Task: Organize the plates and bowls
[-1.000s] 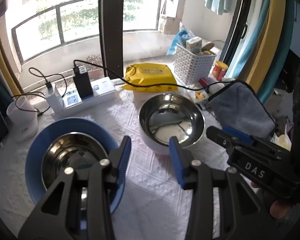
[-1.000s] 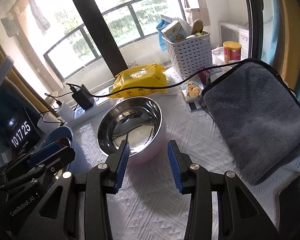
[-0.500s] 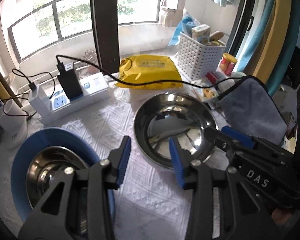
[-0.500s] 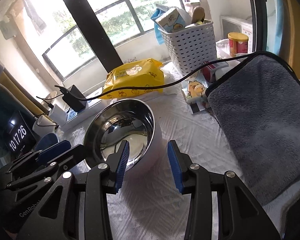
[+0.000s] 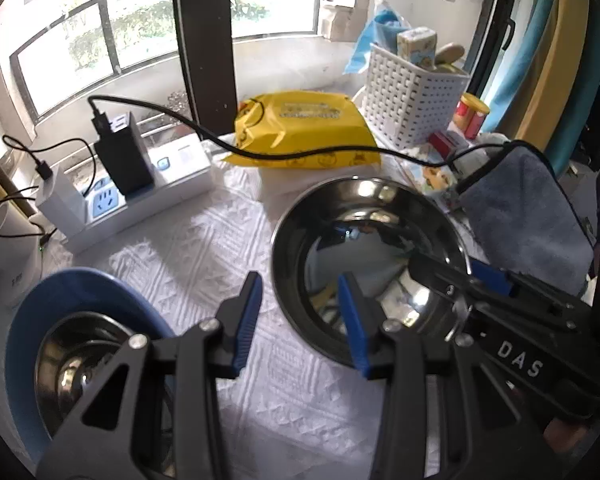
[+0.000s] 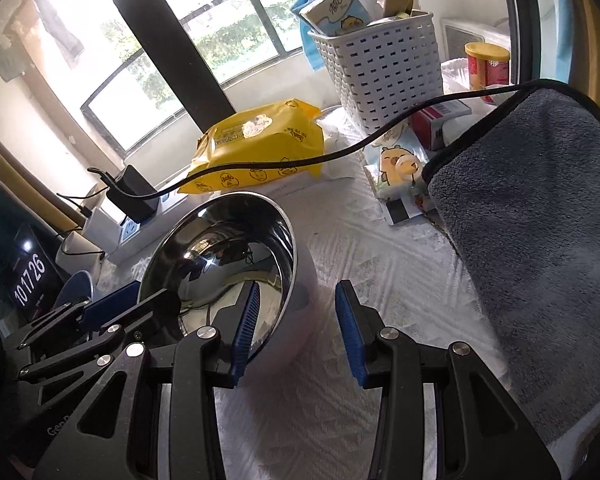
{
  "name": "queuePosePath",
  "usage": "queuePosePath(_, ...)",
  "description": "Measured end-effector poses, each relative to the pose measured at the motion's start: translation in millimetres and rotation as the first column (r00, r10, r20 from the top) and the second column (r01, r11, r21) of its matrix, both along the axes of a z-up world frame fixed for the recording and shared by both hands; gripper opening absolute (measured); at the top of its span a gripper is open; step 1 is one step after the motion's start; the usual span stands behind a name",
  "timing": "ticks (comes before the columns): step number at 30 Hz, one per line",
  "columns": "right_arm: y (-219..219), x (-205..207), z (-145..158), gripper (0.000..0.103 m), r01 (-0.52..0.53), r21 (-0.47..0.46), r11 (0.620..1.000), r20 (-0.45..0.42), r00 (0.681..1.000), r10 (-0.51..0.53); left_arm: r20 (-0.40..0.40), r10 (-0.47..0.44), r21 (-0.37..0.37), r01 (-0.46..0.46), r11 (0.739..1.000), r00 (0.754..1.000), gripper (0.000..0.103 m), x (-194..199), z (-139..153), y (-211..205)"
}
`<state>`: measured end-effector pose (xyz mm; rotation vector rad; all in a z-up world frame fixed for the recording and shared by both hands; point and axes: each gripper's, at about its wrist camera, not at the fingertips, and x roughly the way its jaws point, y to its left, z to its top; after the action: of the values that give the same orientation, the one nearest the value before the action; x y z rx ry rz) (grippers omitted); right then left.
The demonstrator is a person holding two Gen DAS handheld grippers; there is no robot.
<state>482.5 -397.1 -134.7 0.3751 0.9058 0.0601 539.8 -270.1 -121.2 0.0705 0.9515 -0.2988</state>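
On the white worktop [image 5: 204,240], a large steel bowl [image 5: 364,256] tilts between two grippers.

Both grippers stand wide open and hold nothing: the left gripper [image 5: 300,320] hovers at the bowl's near-left rim, and the right gripper [image 6: 296,332] has one finger [image 6: 246,328] reaching over the rim at the bowl's right side. Far left, a small steel bowl [image 5: 76,360] sits inside a blue plate [image 5: 40,300]. A yellow packet [image 5: 304,128] lies beyond.

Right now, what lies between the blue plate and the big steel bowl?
Left wrist view: only bare white tablecloth separates the blue plate from the big steel bowl, with the open left gripper above it.
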Motion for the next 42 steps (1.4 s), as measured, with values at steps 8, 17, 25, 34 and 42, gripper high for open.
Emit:
queuePosePath(8, 0.4, 6.1, -8.1, 0.029, -0.002, 0.006, 1.0, -0.008, 1.0, 0.002, -0.008, -0.025, 0.015, 0.026, 1.0, 1.0, 0.04, 5.8, -3.3, -10.7)
queuePosePath(17, 3.8, 4.2, -6.9, 0.026, 0.002, -0.021, 1.0, -0.012, 1.0, -0.002, 0.005, -0.029, 0.029, 0.029, 0.999, 1.0, 0.04, 2.8, -0.1, -12.5)
queuePosePath(25, 2.8, -4.1, 6.9, 0.025, 0.011, -0.053, 0.999, 0.006, 1.0, -0.01, 0.037, -0.039, 0.03, 0.038, 0.999, 0.999, 0.04, -8.4, 11.2, -14.5)
queuePosePath(34, 6.7, -19.8, 21.2, 0.025, 0.015, -0.06, 0.998, 0.014, 1.0, -0.014, 0.062, -0.045, 0.024, 0.043, 0.999, 0.997, 0.04, -27.9, 27.7, -11.7)
queuePosePath(42, 11.7, -35.0, 35.8, 0.025, 0.018, -0.062, 0.998, 0.032, 0.999, -0.016, 0.091, -0.052, 0.023, 0.05, 0.998, 0.994, 0.04, -46.6, 42.2, -7.3)
